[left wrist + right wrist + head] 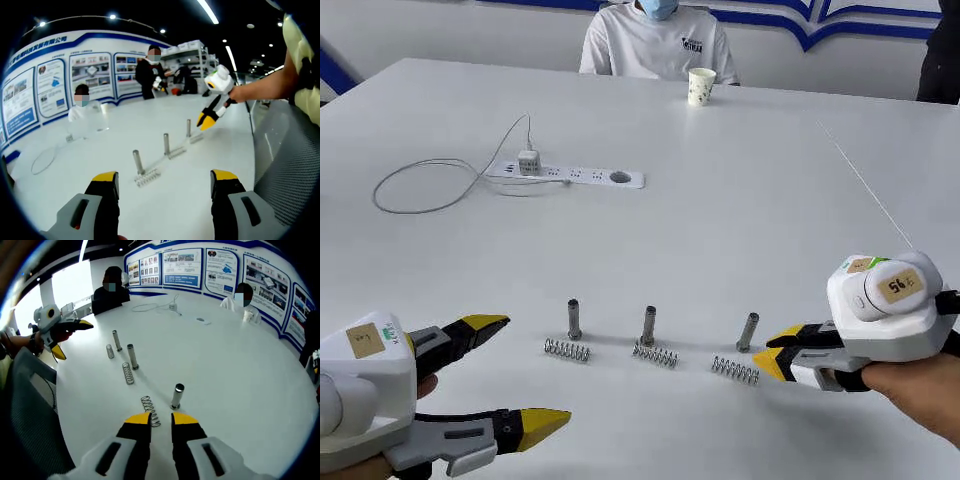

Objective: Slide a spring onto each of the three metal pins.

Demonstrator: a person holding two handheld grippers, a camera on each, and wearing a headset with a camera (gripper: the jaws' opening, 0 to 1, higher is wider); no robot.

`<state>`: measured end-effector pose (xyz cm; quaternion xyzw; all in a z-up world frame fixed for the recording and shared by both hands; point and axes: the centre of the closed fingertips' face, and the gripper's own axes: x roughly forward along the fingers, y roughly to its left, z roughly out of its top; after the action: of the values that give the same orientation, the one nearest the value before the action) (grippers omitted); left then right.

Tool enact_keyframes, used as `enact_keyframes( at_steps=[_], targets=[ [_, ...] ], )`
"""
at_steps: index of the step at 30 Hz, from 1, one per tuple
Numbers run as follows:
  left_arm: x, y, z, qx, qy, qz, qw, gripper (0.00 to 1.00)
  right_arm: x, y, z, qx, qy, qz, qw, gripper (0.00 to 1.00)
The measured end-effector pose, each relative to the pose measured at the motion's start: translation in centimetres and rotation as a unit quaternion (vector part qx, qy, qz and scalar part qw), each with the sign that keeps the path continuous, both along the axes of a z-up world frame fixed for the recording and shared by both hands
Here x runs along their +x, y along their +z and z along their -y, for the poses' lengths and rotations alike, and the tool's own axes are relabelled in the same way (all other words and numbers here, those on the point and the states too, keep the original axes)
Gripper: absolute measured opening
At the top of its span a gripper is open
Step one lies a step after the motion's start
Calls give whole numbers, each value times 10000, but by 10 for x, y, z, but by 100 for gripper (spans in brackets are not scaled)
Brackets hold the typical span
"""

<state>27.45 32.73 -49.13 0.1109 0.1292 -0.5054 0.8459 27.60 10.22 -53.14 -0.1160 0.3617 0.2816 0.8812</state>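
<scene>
Three metal pins stand upright in a row on the white tabletop [740,220]: the left pin [574,319], the middle pin [648,326] and the right pin [748,331]. All three are bare. A spring lies flat on the near side of each one, close to its base: the left spring [567,350], the middle spring [655,355] and the right spring [735,370].

The left gripper [520,372] hangs low at the near left of the head view. Its yellow-tipped jaws are spread wide with nothing between them, and they point toward the row from well short of the left spring. The left gripper view looks straight down the line of pins between those two tips.

The right gripper [768,352] comes in from the right. Its jaws are drawn close, with only a narrow gap left and nothing held in it. Its tips sit just beside the right spring and near the right pin. The right gripper view shows that spring lying right ahead of one tip — whether they touch is not clear.

Farther back on the tabletop lies a white power strip [570,175] with a small charger [528,161] plugged in, and a thin cable [420,190] loops off to the left. A paper cup [701,86] stands near the far edge, in front of a seated person [655,40] in a white shirt.
</scene>
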Motion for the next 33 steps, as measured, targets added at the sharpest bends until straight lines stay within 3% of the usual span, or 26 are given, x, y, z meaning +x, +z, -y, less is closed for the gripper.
enact_keyframes(
  at_steps=[7, 16, 33],
  targets=[
    [-1, -2, -1, 25, 14, -22, 10000, 76, -6, -12, -7, 9, 333, -156, 9993, 17],
    [-2, -3, 0, 46, 34, -53, 10000, 76, -8, -23, -11, -177, 801, -208, 9964, 17],
    [-4, -7, 3, -3, -7, -137, 9999, 75, -8, -33, -11, -402, 1116, -298, 9925, 14]
  ],
)
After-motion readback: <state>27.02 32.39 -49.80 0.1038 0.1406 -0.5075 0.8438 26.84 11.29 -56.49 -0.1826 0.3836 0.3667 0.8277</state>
